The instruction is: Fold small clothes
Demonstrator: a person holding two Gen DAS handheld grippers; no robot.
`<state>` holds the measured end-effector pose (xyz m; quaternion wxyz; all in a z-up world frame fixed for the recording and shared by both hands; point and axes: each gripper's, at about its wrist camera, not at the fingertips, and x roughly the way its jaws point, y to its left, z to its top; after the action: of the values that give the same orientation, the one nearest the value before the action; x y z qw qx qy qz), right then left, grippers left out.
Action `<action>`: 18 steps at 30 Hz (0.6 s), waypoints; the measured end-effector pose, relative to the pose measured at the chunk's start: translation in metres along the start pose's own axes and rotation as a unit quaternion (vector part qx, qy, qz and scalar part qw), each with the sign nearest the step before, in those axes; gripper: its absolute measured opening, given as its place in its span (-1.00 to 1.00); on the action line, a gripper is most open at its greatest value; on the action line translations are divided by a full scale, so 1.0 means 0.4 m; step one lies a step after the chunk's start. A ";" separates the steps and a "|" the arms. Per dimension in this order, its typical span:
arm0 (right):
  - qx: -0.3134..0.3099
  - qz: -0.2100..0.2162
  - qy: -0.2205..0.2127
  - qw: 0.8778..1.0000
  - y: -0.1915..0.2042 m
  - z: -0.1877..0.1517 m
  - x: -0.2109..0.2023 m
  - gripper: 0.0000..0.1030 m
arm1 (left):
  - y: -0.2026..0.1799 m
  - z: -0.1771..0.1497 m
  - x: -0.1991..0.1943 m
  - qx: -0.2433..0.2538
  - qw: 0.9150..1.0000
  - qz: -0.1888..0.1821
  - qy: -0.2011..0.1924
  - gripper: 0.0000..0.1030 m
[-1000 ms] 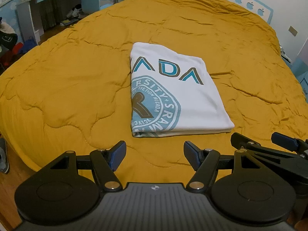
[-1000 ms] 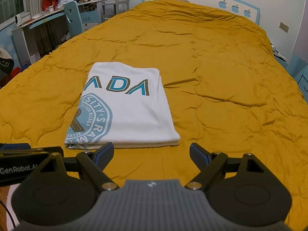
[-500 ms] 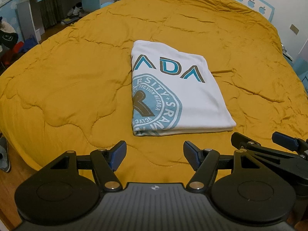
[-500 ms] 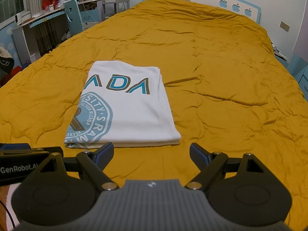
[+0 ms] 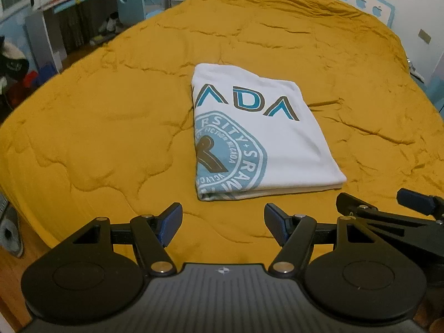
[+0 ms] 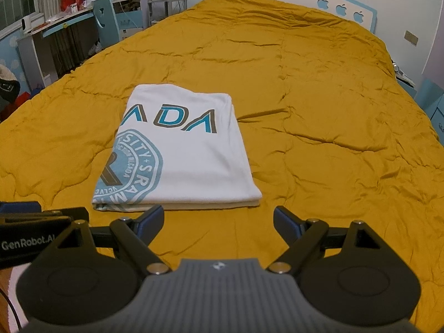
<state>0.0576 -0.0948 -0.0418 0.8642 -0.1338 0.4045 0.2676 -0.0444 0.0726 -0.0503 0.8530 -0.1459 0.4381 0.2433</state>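
Note:
A white T-shirt (image 5: 277, 144) with teal lettering and a round teal emblem lies folded into a flat rectangle on the mustard quilt (image 5: 97, 127); it also shows in the right wrist view (image 6: 199, 161). My left gripper (image 5: 223, 223) is open and empty, just short of the shirt's near folded edge. My right gripper (image 6: 218, 223) is open and empty, also just short of that edge, toward its right corner. The right gripper (image 5: 388, 205) shows at the right of the left wrist view, and the left gripper (image 6: 27, 213) at the left of the right wrist view.
The quilt (image 6: 319, 111) covers a large bed with a blue-trimmed headboard (image 6: 341, 8) at the far end. A cluttered desk and blue chair (image 6: 105, 19) stand off the bed's left side. The wooden floor (image 5: 11, 277) shows below the near left edge.
Both views have drifted slightly, so the shirt sits a little lower in the frames. The shirt lies as before and both grippers stay open.

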 end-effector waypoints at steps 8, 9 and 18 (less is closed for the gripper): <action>-0.002 -0.002 0.003 1.000 -0.002 -0.001 0.003 0.59 | 0.002 0.001 0.003 -0.004 1.000 -0.002 0.004 0.53; -0.003 -0.002 0.003 1.000 0.000 -0.001 0.004 0.59 | 0.002 0.000 0.004 -0.004 1.000 0.000 0.004 0.53; -0.005 -0.007 0.005 1.000 0.001 0.001 0.008 0.58 | -0.003 -0.001 0.004 -0.003 1.000 0.001 0.005 0.53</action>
<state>0.0594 -0.0933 -0.0441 0.8631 -0.1422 0.4070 0.2631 -0.0432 0.0721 -0.0517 0.8504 -0.1494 0.4414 0.2444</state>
